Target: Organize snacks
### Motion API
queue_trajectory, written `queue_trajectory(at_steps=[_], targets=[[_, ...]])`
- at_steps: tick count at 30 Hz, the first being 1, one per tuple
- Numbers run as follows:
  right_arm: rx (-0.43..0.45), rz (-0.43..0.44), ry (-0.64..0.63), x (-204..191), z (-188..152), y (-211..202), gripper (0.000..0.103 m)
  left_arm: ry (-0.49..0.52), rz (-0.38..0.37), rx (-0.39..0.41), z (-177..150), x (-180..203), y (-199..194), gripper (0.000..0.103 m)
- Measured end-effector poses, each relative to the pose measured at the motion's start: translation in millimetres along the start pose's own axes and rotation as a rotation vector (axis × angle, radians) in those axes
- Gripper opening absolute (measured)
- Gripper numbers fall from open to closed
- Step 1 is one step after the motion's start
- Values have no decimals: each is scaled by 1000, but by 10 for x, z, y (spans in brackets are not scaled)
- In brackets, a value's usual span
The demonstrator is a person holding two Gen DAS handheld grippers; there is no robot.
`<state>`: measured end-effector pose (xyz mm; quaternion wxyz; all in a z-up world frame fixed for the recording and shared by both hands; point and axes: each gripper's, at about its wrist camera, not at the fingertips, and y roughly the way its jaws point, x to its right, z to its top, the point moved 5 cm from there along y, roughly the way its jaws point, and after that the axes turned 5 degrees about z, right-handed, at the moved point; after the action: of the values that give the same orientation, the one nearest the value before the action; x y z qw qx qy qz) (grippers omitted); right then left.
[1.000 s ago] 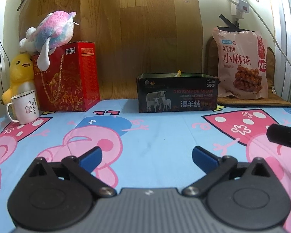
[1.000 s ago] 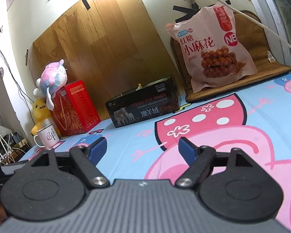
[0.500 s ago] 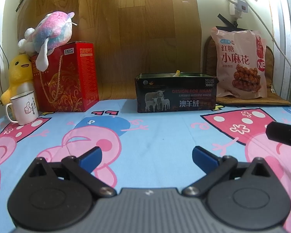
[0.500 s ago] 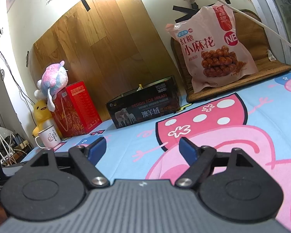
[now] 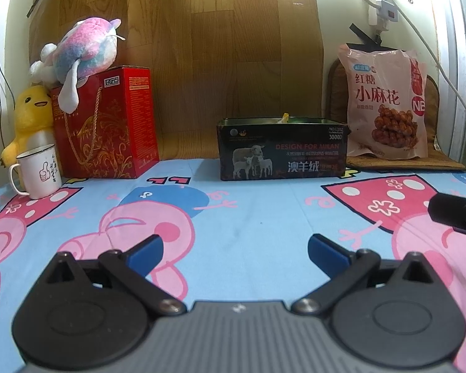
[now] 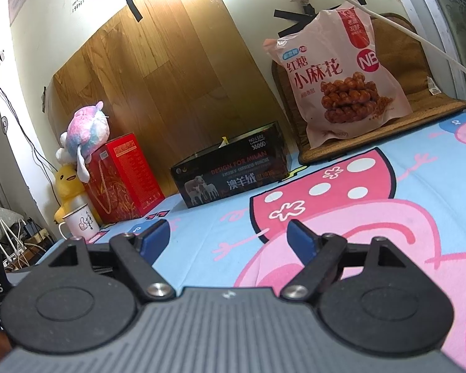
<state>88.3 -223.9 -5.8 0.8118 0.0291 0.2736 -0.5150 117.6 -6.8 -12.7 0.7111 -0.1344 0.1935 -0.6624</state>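
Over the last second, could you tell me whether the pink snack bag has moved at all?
No. The pink snack bag still leans upright on the brown mat, just right of the dark box, as before.

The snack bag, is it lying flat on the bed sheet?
No, the snack bag stands upright on a brown mat, leaning against the wall.

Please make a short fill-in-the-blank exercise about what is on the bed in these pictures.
1. The pink snack bag leans upright on a brown ____.
2. The pastel plush toy lies on top of the ____ gift box.
3. The white mug stands in front of a yellow plush ____.
4. The dark box has a picture of ____ on its front.

Missing words: mat; red; duck; sheep
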Motion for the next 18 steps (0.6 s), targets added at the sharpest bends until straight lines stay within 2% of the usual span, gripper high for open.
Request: queue_trajectory(at_steps=[18], targets=[[-3,2,7,5,2,1,86,-11,4,-23,-29,-7,15,103]])
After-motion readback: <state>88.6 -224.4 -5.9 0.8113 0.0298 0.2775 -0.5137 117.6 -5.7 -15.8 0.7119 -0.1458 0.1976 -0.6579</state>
